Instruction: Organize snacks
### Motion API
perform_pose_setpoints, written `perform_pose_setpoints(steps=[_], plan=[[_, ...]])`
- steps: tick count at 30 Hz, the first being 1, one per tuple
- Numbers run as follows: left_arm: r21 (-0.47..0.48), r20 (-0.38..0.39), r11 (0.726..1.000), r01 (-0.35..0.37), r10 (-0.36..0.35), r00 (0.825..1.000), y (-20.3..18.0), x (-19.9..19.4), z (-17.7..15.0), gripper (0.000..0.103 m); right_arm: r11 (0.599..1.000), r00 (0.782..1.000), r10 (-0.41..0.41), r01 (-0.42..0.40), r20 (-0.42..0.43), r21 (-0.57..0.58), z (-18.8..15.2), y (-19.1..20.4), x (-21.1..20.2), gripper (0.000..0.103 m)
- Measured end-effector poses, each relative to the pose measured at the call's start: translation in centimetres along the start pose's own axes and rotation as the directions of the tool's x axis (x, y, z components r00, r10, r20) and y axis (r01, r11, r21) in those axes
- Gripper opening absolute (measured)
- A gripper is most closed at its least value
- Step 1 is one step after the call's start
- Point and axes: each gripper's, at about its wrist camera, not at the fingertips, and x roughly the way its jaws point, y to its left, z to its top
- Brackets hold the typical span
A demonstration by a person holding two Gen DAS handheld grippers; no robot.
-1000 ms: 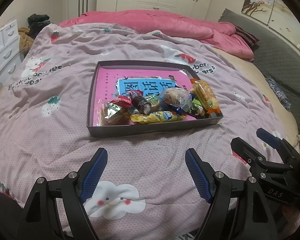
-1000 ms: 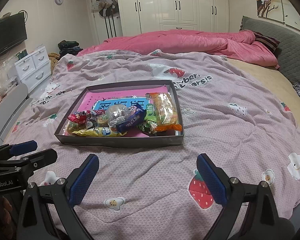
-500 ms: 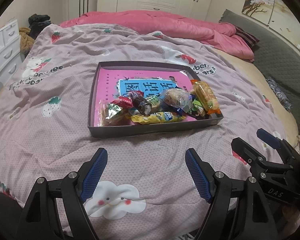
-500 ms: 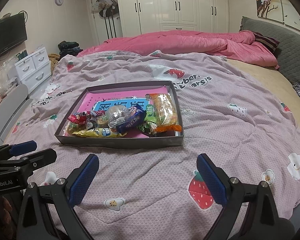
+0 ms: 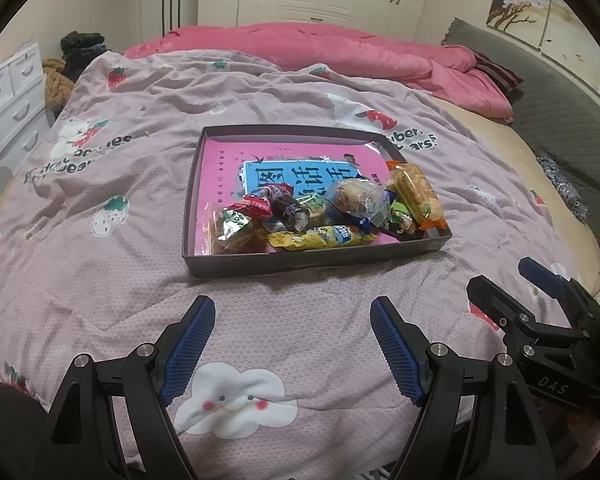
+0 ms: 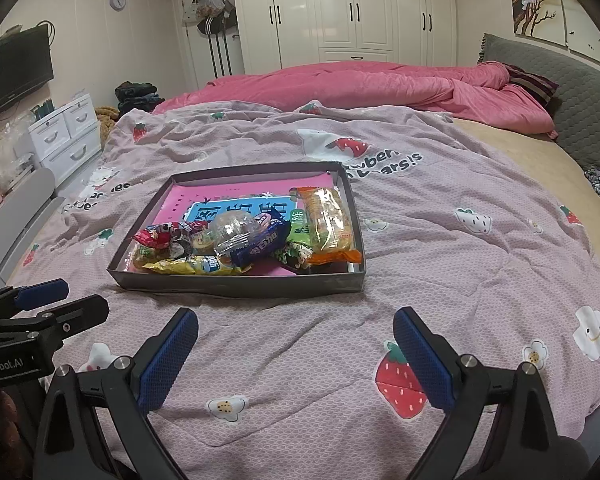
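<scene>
Tongs both spread, nothing pinched: left tongs (image 5: 292,344) and right tongs (image 6: 296,354) hover low over quilt (image 6: 440,248), short of tray, side by side. Snacks (image 5: 324,212) heaped at near edge of grey tray (image 5: 316,262), all inside it, easy reach. Pink book (image 5: 224,168) under them as liner. Tray mid-bed on soft strawberry-print quilt; pink duvet (image 6: 380,84), white wardrobe (image 6: 360,8) behind.

pink strawberry-print quilt (image 5: 100,184), grey tray (image 5: 312,262)
</scene>
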Motion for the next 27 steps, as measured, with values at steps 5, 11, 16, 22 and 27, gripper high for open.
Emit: perform_pose_setpoints(steps=[5,11,16,22,27], plan=[[-0.001,0.005,1.0,0.0,0.0,1.0,-0.1,-0.1,0.1,0.081,1.0,1.0,0.003,-0.003,0.001,0.002,0.0,-0.1,0.0,0.099],[-0.004,0.004,1.0,-0.011,0.011,1.0,-0.1,-0.1,0.1,0.081,1.0,1.0,0.013,-0.013,0.009,0.003,0.1,-0.3,-0.1,0.099],[-0.01,-0.001,1.0,-0.029,0.029,1.0,-0.2,0.0,0.1,0.081,1.0,1.0,0.011,-0.011,0.01,0.003,0.1,-0.3,-0.1,0.099],[-0.011,-0.007,1.0,-0.021,0.021,1.0,-0.2,0.2,0.1,0.081,1.0,1.0,0.004,-0.004,0.011,0.004,0.2,-0.5,0.1,0.099],[-0.03,0.016,0.999,-0.012,0.013,1.0,0.4,0.5,0.3,0.081,1.0,1.0,-0.003,0.003,0.016,0.01,0.5,-1.2,0.7,0.099]])
